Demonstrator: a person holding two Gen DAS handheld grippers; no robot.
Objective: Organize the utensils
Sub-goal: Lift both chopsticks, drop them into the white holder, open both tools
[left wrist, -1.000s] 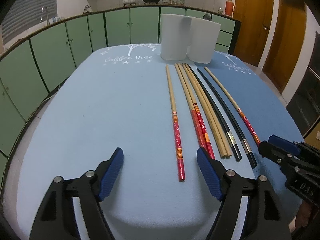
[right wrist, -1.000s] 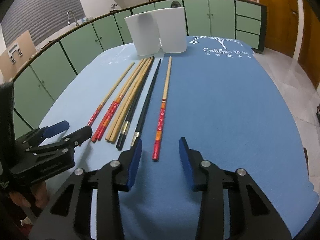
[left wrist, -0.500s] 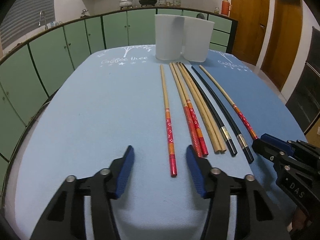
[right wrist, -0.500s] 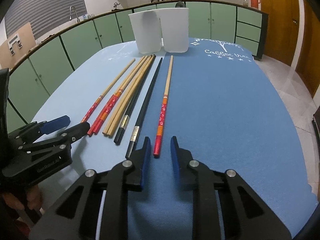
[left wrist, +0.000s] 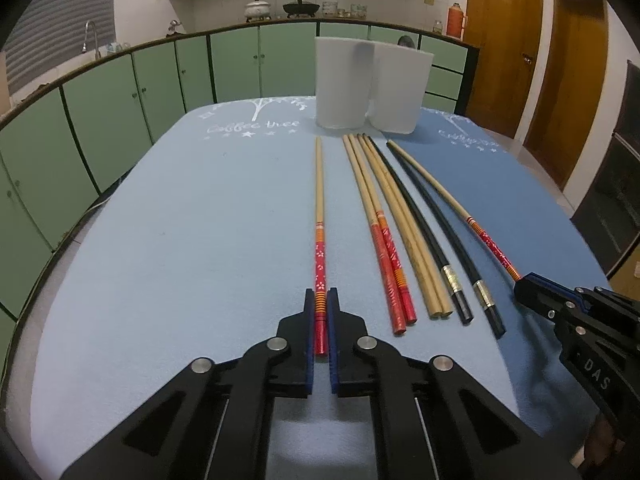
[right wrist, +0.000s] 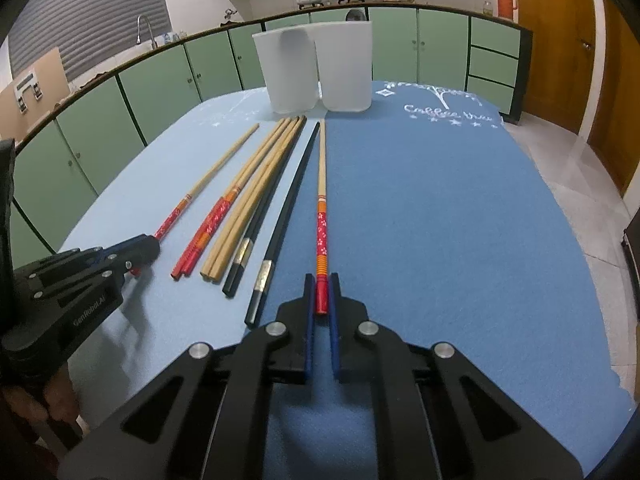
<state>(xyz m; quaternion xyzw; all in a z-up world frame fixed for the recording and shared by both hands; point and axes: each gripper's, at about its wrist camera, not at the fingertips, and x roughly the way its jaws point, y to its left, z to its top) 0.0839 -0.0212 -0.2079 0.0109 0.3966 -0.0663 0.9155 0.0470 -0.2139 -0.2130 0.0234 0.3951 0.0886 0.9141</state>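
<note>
Several chopsticks lie side by side on a blue cloth. My left gripper [left wrist: 321,300] is shut on the red end of the leftmost red-handled chopstick [left wrist: 319,216]. My right gripper [right wrist: 321,284] is shut on the red end of the rightmost red-handled chopstick [right wrist: 321,200]. Between them lie two more red-handled chopsticks [left wrist: 384,248], two plain wooden ones [left wrist: 416,252] and two black ones [left wrist: 444,256]. Two white containers [left wrist: 342,80] [right wrist: 346,66] stand at the far ends of the chopsticks. Each gripper shows at the side of the other's view: the right one [left wrist: 532,292], the left one [right wrist: 136,248].
The blue cloth [right wrist: 440,220] covers a table [left wrist: 160,240] with rounded edges. Green cabinets [left wrist: 120,92] run behind it, and wooden doors [left wrist: 504,40] stand at the right. Bare cloth lies left of the chopsticks in the left wrist view and right of them in the right wrist view.
Both grippers moved forward and closed from wide open onto the red ends of the outermost chopsticks.
</note>
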